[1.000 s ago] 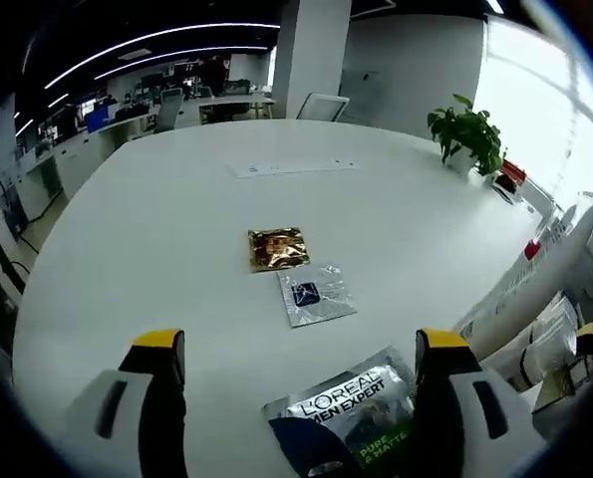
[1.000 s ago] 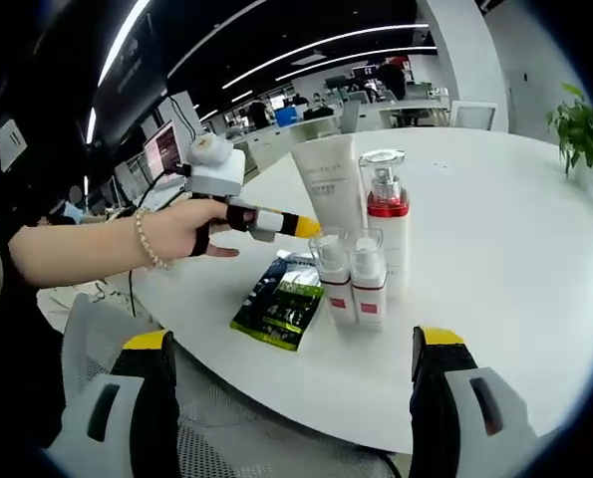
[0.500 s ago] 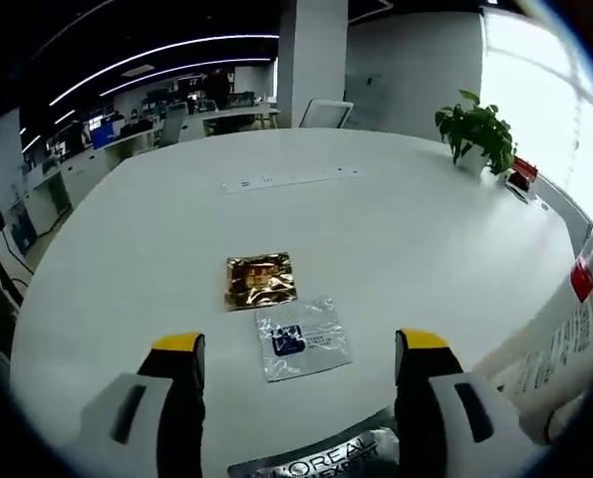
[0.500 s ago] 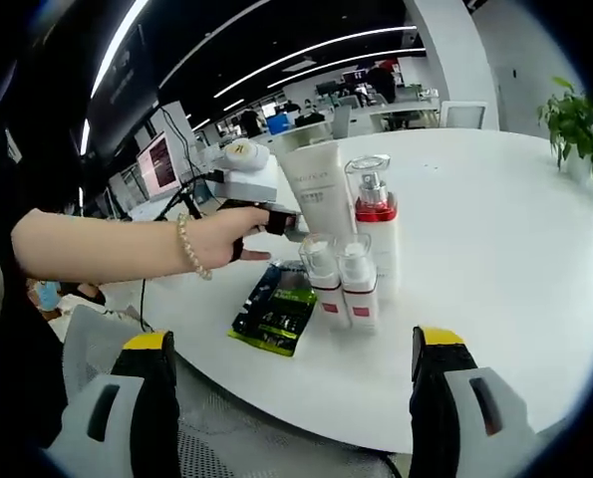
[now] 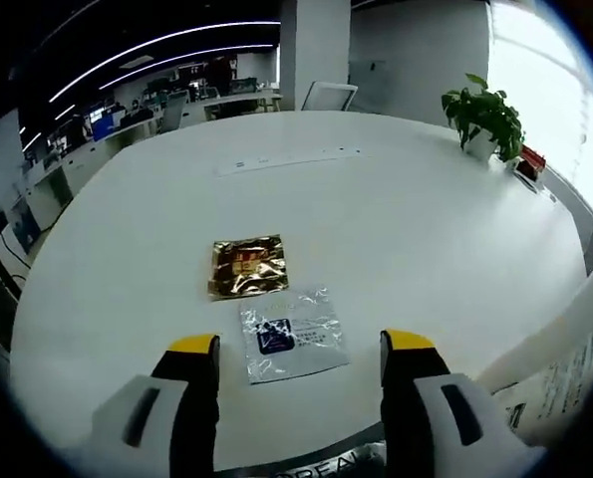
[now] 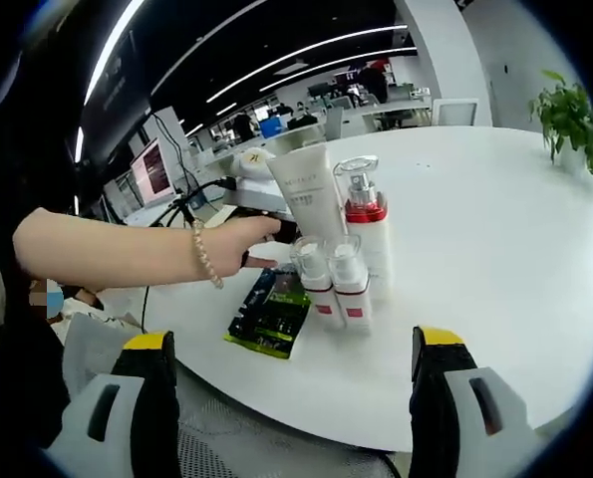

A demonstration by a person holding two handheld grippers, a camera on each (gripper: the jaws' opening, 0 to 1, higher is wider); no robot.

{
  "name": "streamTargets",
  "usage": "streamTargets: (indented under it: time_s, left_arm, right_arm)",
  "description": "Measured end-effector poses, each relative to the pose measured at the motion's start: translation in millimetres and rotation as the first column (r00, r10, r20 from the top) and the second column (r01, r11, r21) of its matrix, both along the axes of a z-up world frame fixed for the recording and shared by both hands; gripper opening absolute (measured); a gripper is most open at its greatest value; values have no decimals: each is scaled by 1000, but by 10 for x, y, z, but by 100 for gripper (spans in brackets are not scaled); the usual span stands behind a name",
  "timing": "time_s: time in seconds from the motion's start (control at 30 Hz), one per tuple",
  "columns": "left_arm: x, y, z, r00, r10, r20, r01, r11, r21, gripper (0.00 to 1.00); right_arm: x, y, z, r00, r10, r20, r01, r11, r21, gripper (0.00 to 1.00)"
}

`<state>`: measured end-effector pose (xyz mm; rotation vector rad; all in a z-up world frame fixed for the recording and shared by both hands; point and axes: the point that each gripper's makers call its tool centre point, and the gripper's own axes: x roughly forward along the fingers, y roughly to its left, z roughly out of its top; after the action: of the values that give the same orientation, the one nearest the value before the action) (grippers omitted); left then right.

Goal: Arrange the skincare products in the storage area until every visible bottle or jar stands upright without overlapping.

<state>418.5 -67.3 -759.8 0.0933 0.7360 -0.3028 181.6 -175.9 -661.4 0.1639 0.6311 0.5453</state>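
In the right gripper view a tall white tube (image 6: 308, 189), a pump bottle with a red collar (image 6: 366, 224) and two small red-labelled bottles (image 6: 316, 284) (image 6: 349, 284) stand upright in a tight group. A dark green L'Oreal packet (image 6: 269, 311) lies flat beside them. My right gripper (image 6: 298, 341) is open, held back off the table edge. A hand (image 6: 238, 244) carries the left gripper behind the tube. In the left gripper view my left gripper (image 5: 301, 344) is open above a silver sachet (image 5: 289, 333). A gold sachet (image 5: 248, 265) lies just beyond, and the packet's top edge (image 5: 316, 466) shows below.
The round white table (image 5: 396, 229) has a potted plant (image 5: 485, 119) at its far right and a flat strip (image 5: 286, 159) near the back. A white bottle's side (image 5: 565, 368) runs along the lower right of the left gripper view. Office desks and chairs stand behind.
The left gripper has moved forward over the table: the sachets sit closer and the L'Oreal packet has slid to the view's bottom. In the right gripper view the hand has gone behind the tube.
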Motion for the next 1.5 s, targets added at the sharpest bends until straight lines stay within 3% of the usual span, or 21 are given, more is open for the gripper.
streamTargets:
  time_s: [0.4, 0.57, 0.9, 0.93, 1.0, 1.03, 1.13, 1.23, 1.33, 1.5]
  left_arm:
    - [10, 14, -44, 1000, -7, 2, 7, 999, 38, 48]
    - [18, 16, -32, 999, -29, 19, 28, 998, 53, 37]
    - [4, 38, -12, 999, -47, 23, 45, 998, 47, 36]
    - [-11, 42, 9, 998, -50, 30, 49, 998, 44, 32]
    - [-51, 52, 59, 998, -53, 37, 52, 998, 41, 11]
    - [-89, 60, 99, 997, -57, 43, 56, 998, 38, 12]
    - [-45, 81, 34, 998, -43, 42, 42, 999, 23, 43]
    - [-148, 94, 37, 999, -43, 26, 43, 999, 12, 39]
    - [-118, 5, 39, 998, -56, 29, 56, 998, -3, 49]
    - [-58, -119, -3, 995, -94, 14, 94, 996, 9, 57]
  right_arm:
    - [-1, -4, -13, 1000, -4, -4, 4, 1000, -5, 97]
    - [-4, 7, -15, 1000, -1, -5, 1, 1000, -9, 97]
    - [-5, 3, -15, 1000, 2, -5, -2, 1000, -13, 97]
    - [-4, 4, -13, 1000, 2, -5, -2, 1000, -13, 97]
    - [-3, 5, -11, 1000, 3, -5, -3, 1000, -11, 97]
    - [-2, 6, -9, 1000, 3, -4, -3, 1000, -10, 97]
    - [-2, 6, -7, 1000, 6, -3, -6, 1000, -9, 97]
    - [-2, 11, 2, 1000, 9, 1, -9, 1000, -10, 97]
    - [-8, 19, 5, 1000, 13, 2, -13, 1000, -8, 97]
    - [-7, 13, 11, 1000, 12, 7, -12, 1000, -12, 97]
